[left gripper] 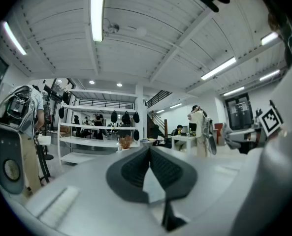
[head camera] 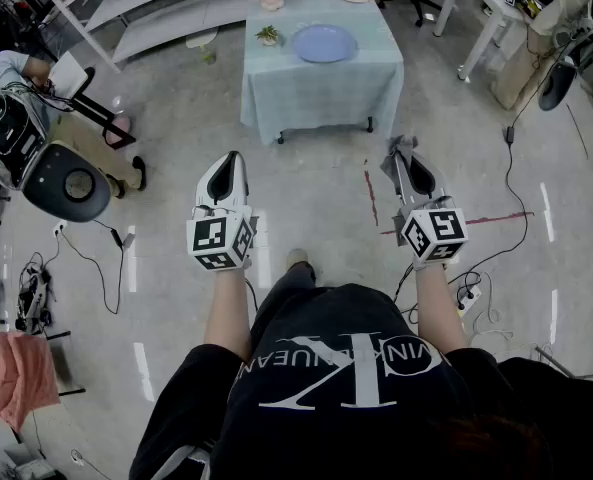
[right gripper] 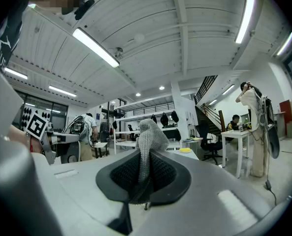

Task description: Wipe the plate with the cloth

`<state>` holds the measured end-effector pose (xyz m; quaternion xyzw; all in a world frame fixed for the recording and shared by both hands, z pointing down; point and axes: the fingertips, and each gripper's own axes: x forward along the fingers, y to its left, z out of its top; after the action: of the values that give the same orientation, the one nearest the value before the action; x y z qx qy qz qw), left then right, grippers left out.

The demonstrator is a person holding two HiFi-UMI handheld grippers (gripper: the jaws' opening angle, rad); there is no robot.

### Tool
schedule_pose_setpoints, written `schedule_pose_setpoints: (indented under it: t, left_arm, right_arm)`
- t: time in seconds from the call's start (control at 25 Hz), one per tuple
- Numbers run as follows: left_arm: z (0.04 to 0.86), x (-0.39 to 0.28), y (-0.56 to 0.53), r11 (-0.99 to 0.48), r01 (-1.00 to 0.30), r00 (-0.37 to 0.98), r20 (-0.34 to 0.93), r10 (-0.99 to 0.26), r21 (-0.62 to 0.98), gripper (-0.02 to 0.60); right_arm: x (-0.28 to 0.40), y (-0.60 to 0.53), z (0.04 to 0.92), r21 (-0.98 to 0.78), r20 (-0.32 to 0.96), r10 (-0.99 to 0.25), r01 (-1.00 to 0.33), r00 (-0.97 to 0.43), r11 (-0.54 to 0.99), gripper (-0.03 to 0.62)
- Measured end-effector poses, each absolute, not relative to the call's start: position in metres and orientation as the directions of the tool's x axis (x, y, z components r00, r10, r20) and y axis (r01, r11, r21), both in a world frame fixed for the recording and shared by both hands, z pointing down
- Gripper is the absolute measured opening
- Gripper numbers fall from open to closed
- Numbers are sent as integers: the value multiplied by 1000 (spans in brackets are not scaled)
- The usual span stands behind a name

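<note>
The person wears a black short-sleeved T-shirt [head camera: 276,418] with a large white logo and a line of white letters across it, dark trousers [head camera: 291,293], and a pale shoe [head camera: 297,259] at 12 o'clock of them. The left gripper [head camera: 233,160] and right gripper [head camera: 406,166] are smooth white-grey shells tapering to black, ribbed pads [left gripper: 133,170]. At each one's 6 o'clock end sits 1 white cube [head camera: 219,240] printed with black square markers.
</note>
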<state>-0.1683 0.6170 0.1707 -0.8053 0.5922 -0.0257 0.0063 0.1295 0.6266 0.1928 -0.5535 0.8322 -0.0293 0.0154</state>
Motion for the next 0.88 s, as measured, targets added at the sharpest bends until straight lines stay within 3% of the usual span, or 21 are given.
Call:
schedule_pose_setpoints:
  t: [0.88]
  left_arm:
    - [205, -172, 589, -303, -952, 305, 75, -949, 45, 0]
  right_arm:
    - [141, 611, 220, -119, 37, -929, -924, -369, 363, 40]
